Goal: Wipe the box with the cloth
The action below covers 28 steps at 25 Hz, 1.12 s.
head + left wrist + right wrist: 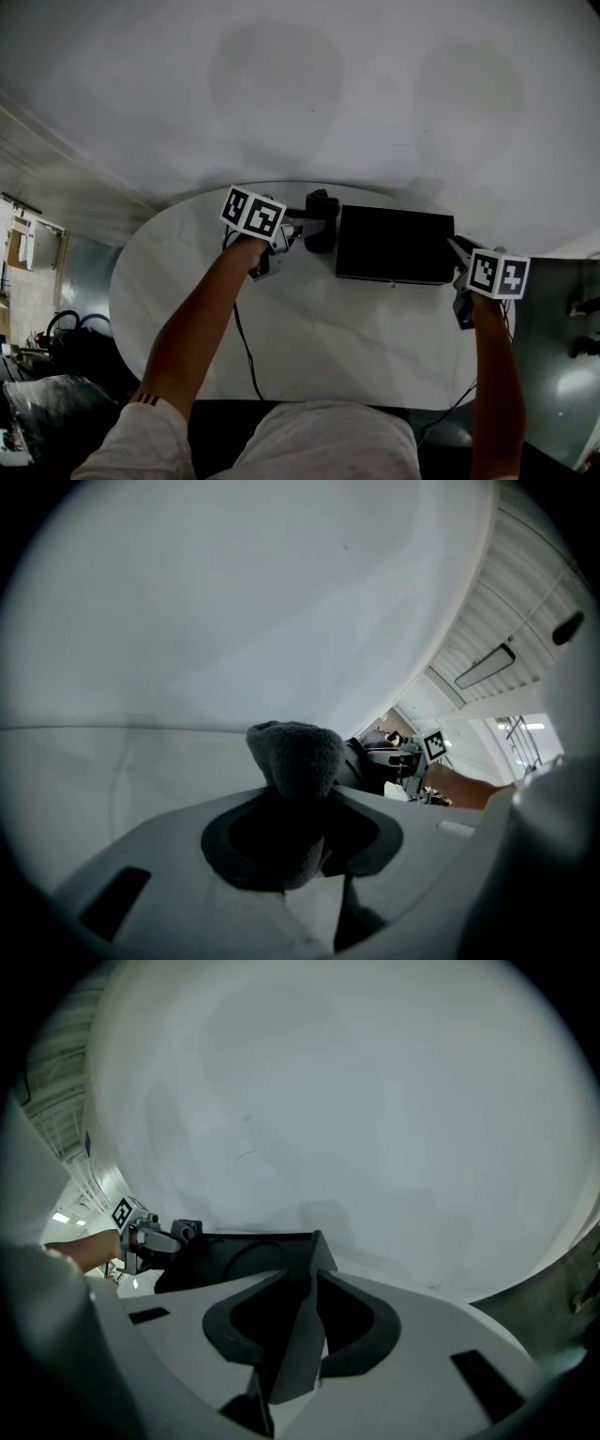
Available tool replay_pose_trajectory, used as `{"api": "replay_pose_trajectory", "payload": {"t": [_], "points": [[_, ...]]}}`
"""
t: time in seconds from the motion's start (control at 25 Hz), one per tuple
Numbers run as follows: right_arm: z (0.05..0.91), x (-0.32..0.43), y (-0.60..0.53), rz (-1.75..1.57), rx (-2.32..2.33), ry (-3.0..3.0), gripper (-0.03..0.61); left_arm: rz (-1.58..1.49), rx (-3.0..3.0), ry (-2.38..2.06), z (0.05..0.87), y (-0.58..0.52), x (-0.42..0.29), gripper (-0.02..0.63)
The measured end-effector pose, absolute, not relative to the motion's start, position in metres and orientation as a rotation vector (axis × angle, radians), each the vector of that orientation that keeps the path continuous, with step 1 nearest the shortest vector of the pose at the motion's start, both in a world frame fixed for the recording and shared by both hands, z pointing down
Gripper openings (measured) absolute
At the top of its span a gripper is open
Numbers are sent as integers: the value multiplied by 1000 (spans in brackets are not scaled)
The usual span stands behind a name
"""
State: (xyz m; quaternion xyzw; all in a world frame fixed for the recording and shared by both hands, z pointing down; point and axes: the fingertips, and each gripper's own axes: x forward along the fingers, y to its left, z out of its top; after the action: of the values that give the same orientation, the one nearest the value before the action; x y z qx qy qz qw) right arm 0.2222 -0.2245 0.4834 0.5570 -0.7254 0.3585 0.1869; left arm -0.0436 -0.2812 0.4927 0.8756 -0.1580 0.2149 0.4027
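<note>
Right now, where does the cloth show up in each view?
Head view: cloth at centre, in the left claw, by the black box's left end.
Left gripper view: cloth at centre, pinched in the claw.
Right gripper view: cloth small, far left, beyond the box.
Shared landmark: the white table.

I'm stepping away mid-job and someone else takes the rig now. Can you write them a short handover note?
Left hand-held gripper: shut on the cloth, which bunches out past the jaws.
Right hand-held gripper: jaws appear closed on the right end of the box.
Things: the black box lies flat on the white table. The cloth is at its left end, but contact is unclear.
Done: cloth picked up, box steadied.
Left: wipe the box. Nothing here shows how much has been wiped.
</note>
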Motion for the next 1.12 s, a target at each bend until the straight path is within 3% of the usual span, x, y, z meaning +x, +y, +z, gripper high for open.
{"api": "replay_pose_trajectory", "payload": {"t": [1.12], "points": [[480,218,-222,979,1593,-2025,77,597,2143,-451,498,-265,-29,118]]}}
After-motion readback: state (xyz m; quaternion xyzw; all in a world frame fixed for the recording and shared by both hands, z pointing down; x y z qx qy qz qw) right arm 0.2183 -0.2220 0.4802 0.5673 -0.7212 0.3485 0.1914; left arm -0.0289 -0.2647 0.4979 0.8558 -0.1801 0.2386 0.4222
